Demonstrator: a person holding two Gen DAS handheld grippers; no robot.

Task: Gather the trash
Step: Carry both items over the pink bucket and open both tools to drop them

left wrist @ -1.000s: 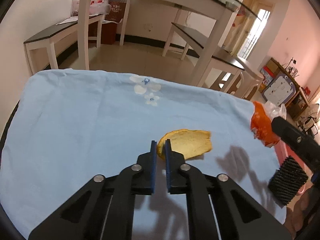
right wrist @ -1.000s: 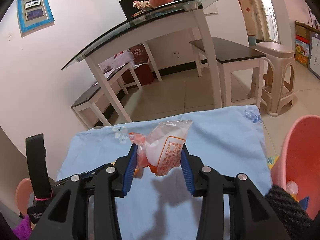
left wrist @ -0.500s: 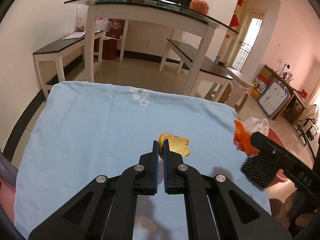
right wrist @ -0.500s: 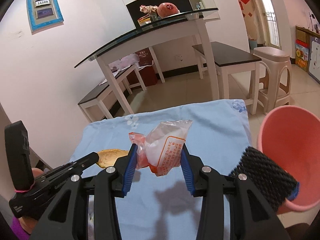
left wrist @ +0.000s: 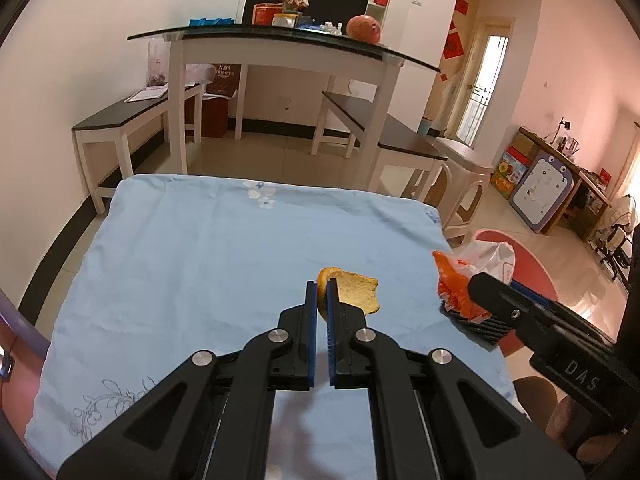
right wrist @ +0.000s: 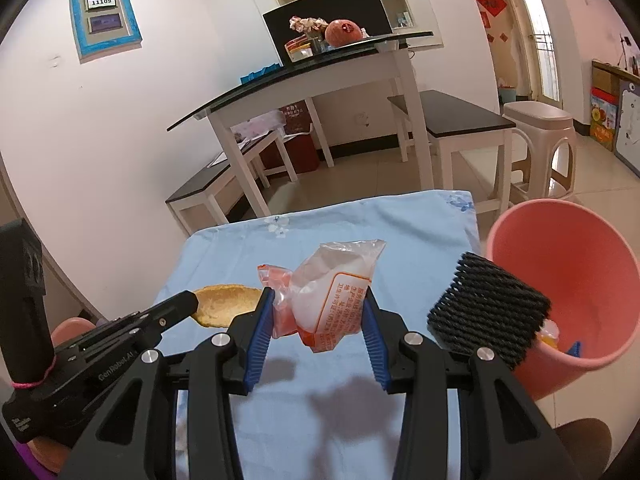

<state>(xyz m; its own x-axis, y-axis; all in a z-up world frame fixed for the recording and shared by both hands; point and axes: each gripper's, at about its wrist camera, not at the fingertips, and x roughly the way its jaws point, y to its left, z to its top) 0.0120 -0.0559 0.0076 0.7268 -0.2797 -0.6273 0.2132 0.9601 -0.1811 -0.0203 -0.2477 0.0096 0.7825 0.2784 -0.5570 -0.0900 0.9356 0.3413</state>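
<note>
Carrying trash binward: left gripper [left wrist: 322, 294] clenched on peel [left wrist: 352, 293]; right gripper [right wrist: 320, 312] clamping wrapper [right wrist: 328, 300]; next, probably over pink bin [right wrist: 560, 248], then releasing.

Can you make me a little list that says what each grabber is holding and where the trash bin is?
left gripper: shut on the peel, a yellow-orange piece lifted above the cloth
right gripper: shut on the wrapper, a crinkly clear and orange plastic bag
table cloth: light blue with small flower prints
bin: pink, standing off the right edge of the table, with a few bits already inside
trash left lying on the cloth: none that these views show
</note>
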